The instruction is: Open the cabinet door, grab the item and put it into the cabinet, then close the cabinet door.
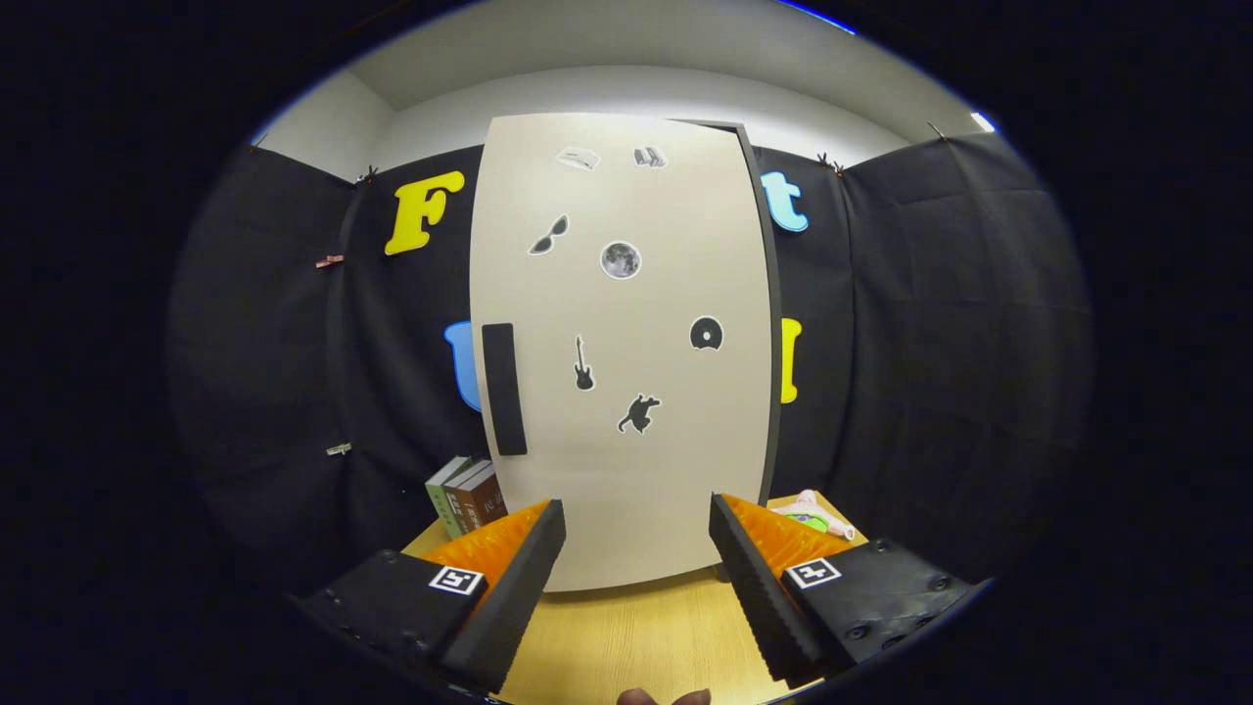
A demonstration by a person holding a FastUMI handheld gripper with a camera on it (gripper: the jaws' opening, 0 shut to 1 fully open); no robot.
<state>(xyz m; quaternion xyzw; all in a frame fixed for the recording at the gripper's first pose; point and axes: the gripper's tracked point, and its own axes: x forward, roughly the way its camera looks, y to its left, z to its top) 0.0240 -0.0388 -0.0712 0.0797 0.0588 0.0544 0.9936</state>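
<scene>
A tall cream cabinet [626, 392] stands on the wooden table [626, 636] straight ahead of my fingers, its door closed and dotted with small dark stickers. A black vertical handle [504, 389] sits near the door's left edge, above my left finger. My gripper [636, 534] is open, the two fingers spread wide with only the lower door and table showing between them. A small pink and green item [811, 511] lies on the table to the right of the cabinet, just beyond my right finger and partly hidden by it.
Three upright books [467, 494] stand on the table left of the cabinet, beyond my left finger. Black cloth walls close in the booth behind and on both sides. A bit of a hand [664, 697] shows below the fingers.
</scene>
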